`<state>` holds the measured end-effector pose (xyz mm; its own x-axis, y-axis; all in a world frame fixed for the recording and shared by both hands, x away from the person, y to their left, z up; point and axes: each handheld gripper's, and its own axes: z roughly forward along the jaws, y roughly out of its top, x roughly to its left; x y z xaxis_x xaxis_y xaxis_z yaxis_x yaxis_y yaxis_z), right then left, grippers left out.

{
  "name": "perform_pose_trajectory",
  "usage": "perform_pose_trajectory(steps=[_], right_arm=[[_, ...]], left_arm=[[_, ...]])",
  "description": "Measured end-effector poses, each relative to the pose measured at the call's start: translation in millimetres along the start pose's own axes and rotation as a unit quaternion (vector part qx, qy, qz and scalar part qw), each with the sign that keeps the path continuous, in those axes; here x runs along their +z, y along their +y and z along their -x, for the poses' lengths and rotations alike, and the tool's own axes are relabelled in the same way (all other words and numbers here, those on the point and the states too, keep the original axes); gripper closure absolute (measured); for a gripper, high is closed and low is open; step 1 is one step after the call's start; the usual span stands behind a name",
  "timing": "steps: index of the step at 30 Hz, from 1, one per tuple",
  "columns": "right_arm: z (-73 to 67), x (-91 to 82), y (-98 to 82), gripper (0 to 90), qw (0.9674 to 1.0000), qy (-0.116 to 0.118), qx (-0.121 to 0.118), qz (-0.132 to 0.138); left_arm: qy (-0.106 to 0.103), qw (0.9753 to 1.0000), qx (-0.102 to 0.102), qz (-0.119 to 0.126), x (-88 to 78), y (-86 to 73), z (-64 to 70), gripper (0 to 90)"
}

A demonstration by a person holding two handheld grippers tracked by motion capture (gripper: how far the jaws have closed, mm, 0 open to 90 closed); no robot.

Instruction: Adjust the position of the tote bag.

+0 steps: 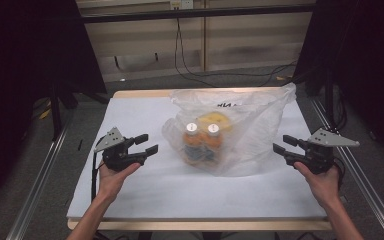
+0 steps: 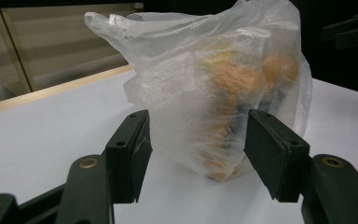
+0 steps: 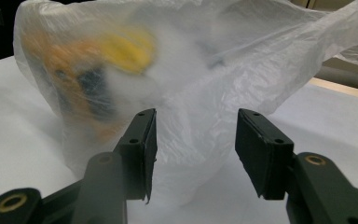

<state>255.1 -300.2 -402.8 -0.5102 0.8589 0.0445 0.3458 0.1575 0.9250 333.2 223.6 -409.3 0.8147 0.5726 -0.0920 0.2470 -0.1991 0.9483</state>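
A clear plastic bag (image 1: 252, 125) stands in the middle of the white table top (image 1: 145, 195). Inside it are two orange bottles with white caps (image 1: 192, 127) (image 1: 213, 129) and something yellow (image 1: 215, 118) behind them. My left gripper (image 1: 147, 143) hovers to the left of the bag, open, pointing at it and apart from it. To the bag's right, my right gripper (image 1: 282, 144) is also open and just short of the plastic. The left gripper view shows the bag (image 2: 205, 79) beyond the open jaws of the left gripper (image 2: 198, 154). The right gripper view shows the bag (image 3: 223, 70) ahead of the right gripper (image 3: 193, 149).
The table has a wooden rim (image 1: 140, 93) at the back. Metal rails (image 1: 40, 175) (image 1: 365, 175) run along both sides of it. Dark curtains (image 1: 25, 75) hang left and right. Black cables (image 1: 190, 70) lie on the floor behind the table.
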Motion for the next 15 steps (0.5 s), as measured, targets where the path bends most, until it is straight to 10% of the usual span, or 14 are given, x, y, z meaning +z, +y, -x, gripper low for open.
perform_pose_trajectory(steps=[15], right_arm=[[19.6, 13.6, 13.6, 43.3, 0.9999, 0.003, 0.006, -0.009]], left_arm=[[-0.018, 0.9997, -0.013, -0.004, 18.0, 15.6, -16.1, 42.5]])
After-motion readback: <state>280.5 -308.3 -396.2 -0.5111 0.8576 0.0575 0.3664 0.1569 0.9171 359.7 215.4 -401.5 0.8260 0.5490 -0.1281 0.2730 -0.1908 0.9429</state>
